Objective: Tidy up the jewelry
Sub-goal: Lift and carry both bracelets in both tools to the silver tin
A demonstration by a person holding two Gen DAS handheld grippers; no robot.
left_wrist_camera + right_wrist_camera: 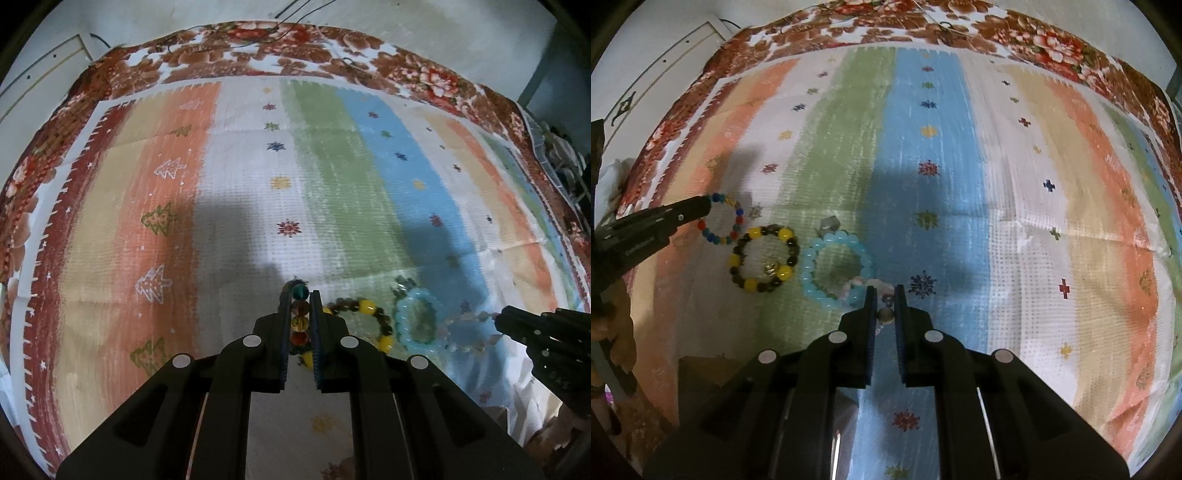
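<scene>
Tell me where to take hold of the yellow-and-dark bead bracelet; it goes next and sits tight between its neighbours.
Take the yellow-and-dark bracelet on its near arc, coming from above with one finger inside the ring and one outside. It lies flat as an open loop. The multicolour bracelet crowds its far left and the light blue bracelet lies close on the right; the near side looks free.

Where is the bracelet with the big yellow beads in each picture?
Left wrist view: the yellow-and-dark beaded bracelet lies low, just right of centre, partly hidden behind the left gripper.
Right wrist view: it lies left of centre, in full view.
Shared landmark: the pale blue beaded bracelet beside it on its right.
</scene>
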